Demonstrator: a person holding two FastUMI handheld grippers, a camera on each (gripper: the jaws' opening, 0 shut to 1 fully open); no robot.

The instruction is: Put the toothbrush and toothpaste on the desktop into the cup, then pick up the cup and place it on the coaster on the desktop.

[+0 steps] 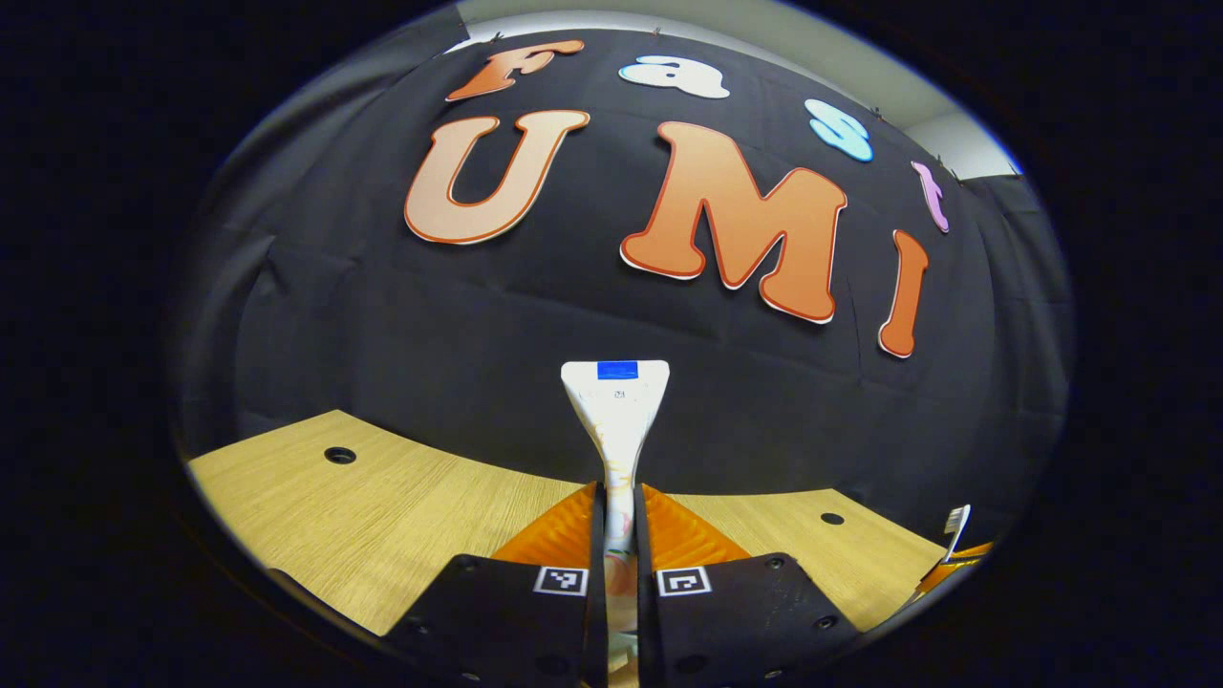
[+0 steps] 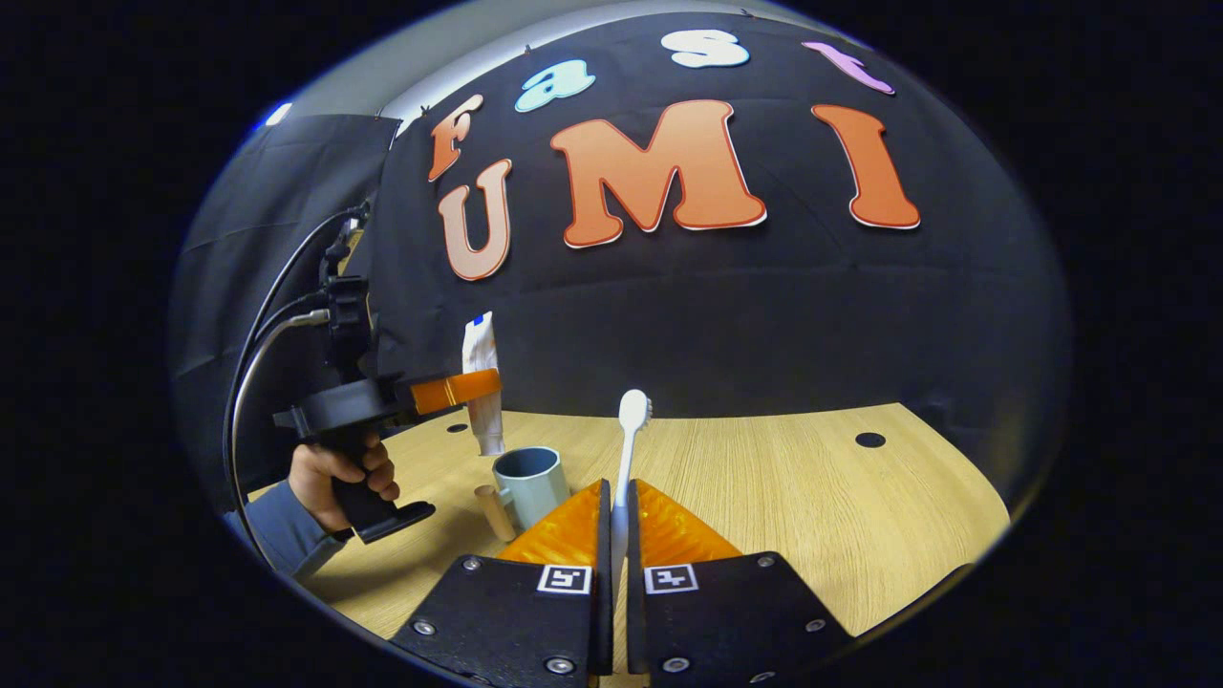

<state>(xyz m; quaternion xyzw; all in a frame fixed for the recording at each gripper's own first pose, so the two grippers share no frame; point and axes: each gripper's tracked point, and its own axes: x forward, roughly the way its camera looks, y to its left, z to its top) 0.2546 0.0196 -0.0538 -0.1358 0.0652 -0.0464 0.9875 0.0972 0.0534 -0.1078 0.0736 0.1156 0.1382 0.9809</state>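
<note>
One pale wood-grain bench carries one blue-grey mug-shaped cup with a wooden handle. Two claws are raised above it. The left claw is clamped on one white toothpaste tube, held upright; in the right gripper view the tube hangs just above the cup, a hand gripping that claw's handle. The right claw is clamped on one white toothbrush, bristle head up, beside the cup.
</note>
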